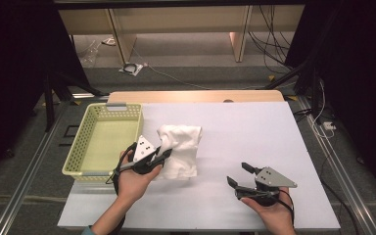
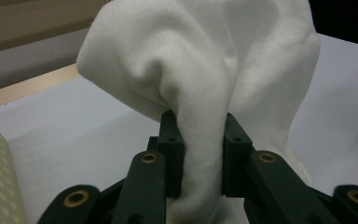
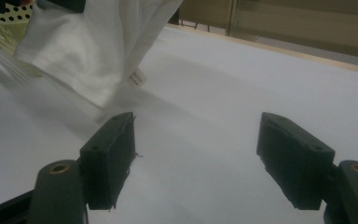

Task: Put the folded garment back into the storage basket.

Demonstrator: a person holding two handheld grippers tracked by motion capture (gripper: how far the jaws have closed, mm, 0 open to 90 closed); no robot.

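One white cloth [image 1: 178,149], bunched mid-surface beside the basket [image 1: 103,139]: left tool [image 1: 162,154] is pinching a fold and lifting it. Right tool [image 1: 238,174] is waiting spread wide, holding nothing. Advice: raise until the hem clears the surface [image 1: 254,132], then carry over the basket rim.

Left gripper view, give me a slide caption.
Left gripper pinches a fold of white cloth above the white table.

The white cloth [image 2: 200,70] runs off the top edge in the left gripper view and hides the counter's [image 2: 74,135] far side, its small label [image 3: 136,78] too blurred to read.
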